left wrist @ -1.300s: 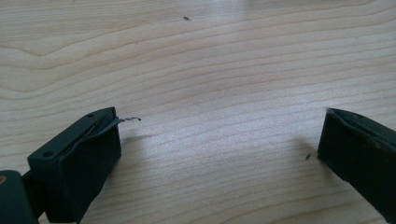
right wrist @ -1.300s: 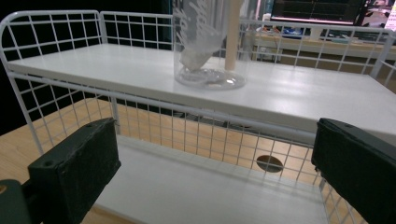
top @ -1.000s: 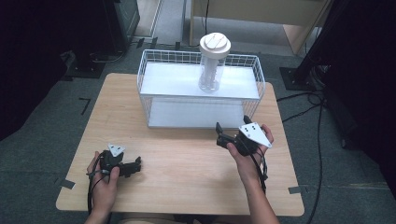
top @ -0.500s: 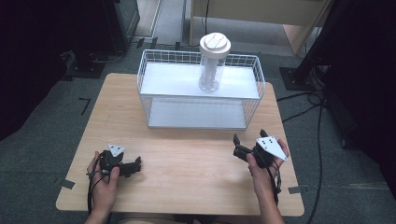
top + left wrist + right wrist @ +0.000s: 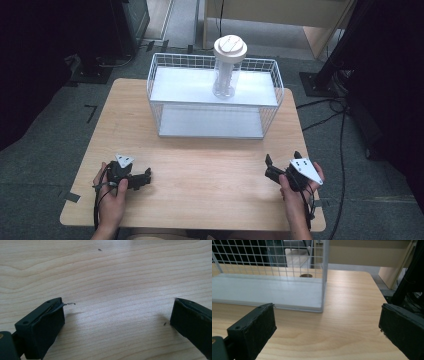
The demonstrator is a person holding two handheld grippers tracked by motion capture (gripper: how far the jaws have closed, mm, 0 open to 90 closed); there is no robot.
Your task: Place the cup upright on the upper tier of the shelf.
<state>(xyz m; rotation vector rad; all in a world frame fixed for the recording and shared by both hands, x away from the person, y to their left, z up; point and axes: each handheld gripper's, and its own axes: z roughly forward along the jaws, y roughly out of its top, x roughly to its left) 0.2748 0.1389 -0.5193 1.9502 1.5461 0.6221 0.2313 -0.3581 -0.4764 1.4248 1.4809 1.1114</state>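
Note:
A white wire rack (image 5: 215,97) with two white shelves stands at the back of the wooden table (image 5: 200,165). On its upper shelf a clear jar with a white lid (image 5: 227,67) stands upright. My left gripper (image 5: 145,177) rests low on the table near the front left, open, with bare wood between its jaws (image 5: 117,315). My right gripper (image 5: 270,167) is held near the front right, open and holding nothing. The right gripper view (image 5: 327,322) looks at the rack's lower shelf (image 5: 267,292) and its corner post.
A dark floor surrounds the table, with cables (image 5: 335,115) at the right and black stands at both back corners. A wooden cabinet (image 5: 280,15) stands behind the rack. Bare wood lies between the grippers and the rack.
My right gripper has drawn back from the rack's front right corner toward the table's front right edge. The left gripper has stayed where it was.

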